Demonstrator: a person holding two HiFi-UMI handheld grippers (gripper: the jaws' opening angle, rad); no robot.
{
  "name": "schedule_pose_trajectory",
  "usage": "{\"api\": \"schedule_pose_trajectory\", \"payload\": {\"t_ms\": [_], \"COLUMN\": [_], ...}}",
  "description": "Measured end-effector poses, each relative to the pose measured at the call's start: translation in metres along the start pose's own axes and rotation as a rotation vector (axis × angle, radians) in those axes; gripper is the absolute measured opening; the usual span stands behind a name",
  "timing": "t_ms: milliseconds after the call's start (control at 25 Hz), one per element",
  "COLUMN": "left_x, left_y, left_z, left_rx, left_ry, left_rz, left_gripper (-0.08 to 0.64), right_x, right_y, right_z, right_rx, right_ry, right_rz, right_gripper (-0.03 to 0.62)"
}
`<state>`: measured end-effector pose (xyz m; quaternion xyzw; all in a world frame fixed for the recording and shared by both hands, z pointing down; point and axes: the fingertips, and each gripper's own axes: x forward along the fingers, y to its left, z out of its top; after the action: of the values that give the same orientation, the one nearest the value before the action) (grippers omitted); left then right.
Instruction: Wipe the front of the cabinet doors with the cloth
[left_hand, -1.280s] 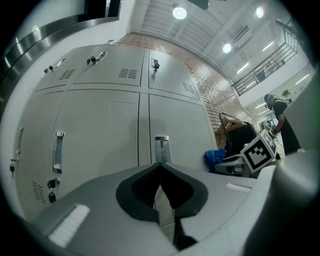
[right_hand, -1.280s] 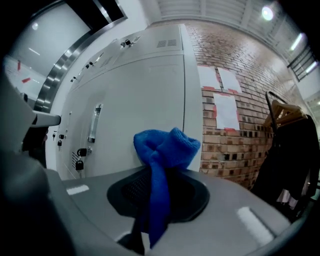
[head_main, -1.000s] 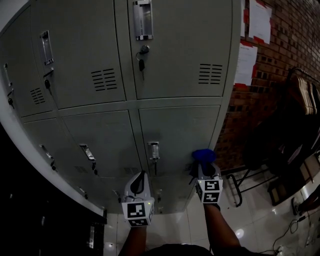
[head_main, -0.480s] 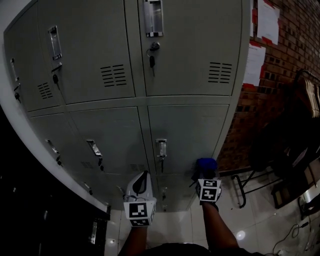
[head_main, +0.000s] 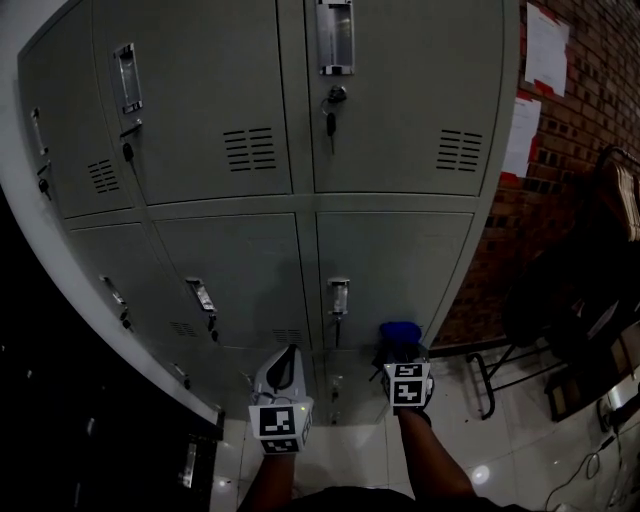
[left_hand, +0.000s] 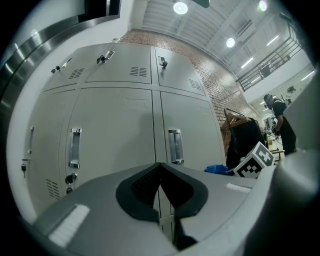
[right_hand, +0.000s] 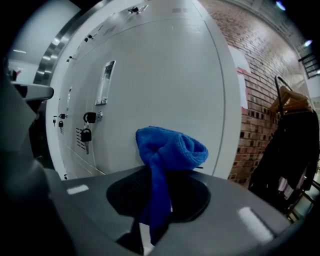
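Note:
A bank of grey metal locker doors (head_main: 395, 255) fills the head view, each with a chrome handle (head_main: 338, 296) and a vent. My right gripper (head_main: 402, 348) is shut on a bunched blue cloth (head_main: 400, 332), held close against the low part of the lower right door, right of its handle. In the right gripper view the cloth (right_hand: 170, 147) sticks up from between the jaws of the right gripper (right_hand: 159, 182), in front of the pale door (right_hand: 165, 75). My left gripper (head_main: 287, 355) hangs beside it, shut and holding nothing, short of the doors (left_hand: 115, 125). The cloth (left_hand: 216, 169) also shows there.
Keys hang from locks (head_main: 331, 122) (right_hand: 86, 134). Right of the lockers is a brick wall (head_main: 560, 130) with papers (head_main: 545, 45) pinned on it. A dark rack with hangers and chairs (head_main: 590, 290) stands on the glossy tiled floor (head_main: 500, 450). A person (left_hand: 278, 120) stands far off.
The right gripper with the cloth has slid down and to the left along the lower right door, nearer its handle. The head view has shifted. The left gripper has hardly moved.

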<state>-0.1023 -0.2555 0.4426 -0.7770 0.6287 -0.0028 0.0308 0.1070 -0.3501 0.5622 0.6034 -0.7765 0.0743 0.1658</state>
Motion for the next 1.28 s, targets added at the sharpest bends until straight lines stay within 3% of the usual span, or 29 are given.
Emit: {"api": "schedule_pose_trajectory", "payload": {"t_ms": [600,840,1000,1280], "left_x": [-0.020,-0.032,-0.038,-0.043], "left_y": [0.052,0.073,0.082,0.084], "left_z": [-0.003,0.005,0.006,0.006], "left_rx": [-0.014,-0.019,0.017,0.025], "left_ry": [-0.001,-0.024,-0.022,-0.017], "left_rz": [0.043,0.068,0.071,0.061], "left_gripper": [0.017,0.017,0.017,0.017], "right_x": [0.016,0.019,0.019,0.005], "right_y": [0.109,0.136,0.151,0.158], "right_z": [0.019,0.023,0.024,0.015], "right_rx": [-0.104,-0.122,-0.128,-0.083], "right_ry": [0.018,0.019,0.017,0.013], "right_rz": [0.171,0.202,0.223,0.258], "right_gripper": [0.081,0.081,0.081,0.080]}}
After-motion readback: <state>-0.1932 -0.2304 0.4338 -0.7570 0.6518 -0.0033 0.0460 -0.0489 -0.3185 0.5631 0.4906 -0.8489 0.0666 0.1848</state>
